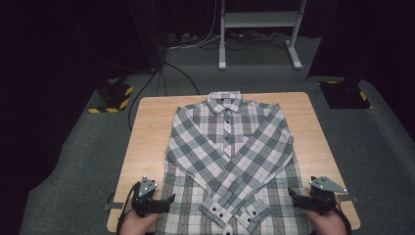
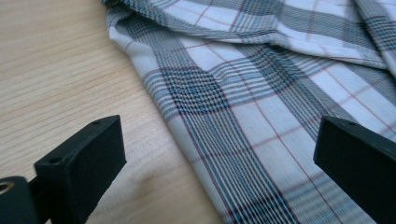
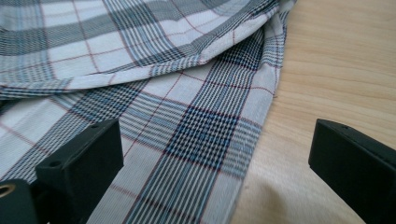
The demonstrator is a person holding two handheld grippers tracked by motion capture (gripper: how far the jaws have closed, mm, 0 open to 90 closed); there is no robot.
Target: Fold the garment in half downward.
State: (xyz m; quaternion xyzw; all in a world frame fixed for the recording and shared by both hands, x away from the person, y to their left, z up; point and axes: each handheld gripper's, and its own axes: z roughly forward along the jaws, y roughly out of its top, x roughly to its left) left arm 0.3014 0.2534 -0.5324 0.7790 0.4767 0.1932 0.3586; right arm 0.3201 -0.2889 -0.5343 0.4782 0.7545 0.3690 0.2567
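Your left hand-held gripper (image 1: 166, 199) and right hand-held gripper (image 1: 293, 196) both sit released, straddling the shirt (image 1: 230, 161) hem edges; shirt runs lengthwise away from you.

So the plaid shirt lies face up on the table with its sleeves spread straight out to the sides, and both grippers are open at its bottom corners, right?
Not quite: the high view shows the sleeves folded across the plaid shirt, cuffs crossing near the hem. The rest holds: it lies face up on the table, left gripper and right gripper open at its bottom corners.

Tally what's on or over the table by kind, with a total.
Plaid shirt: 1, laid flat on the wooden table, sleeves crossed over the front.
Tongs: 2, left tongs and right tongs, both open at the shirt's lower side edges.
Total: 3
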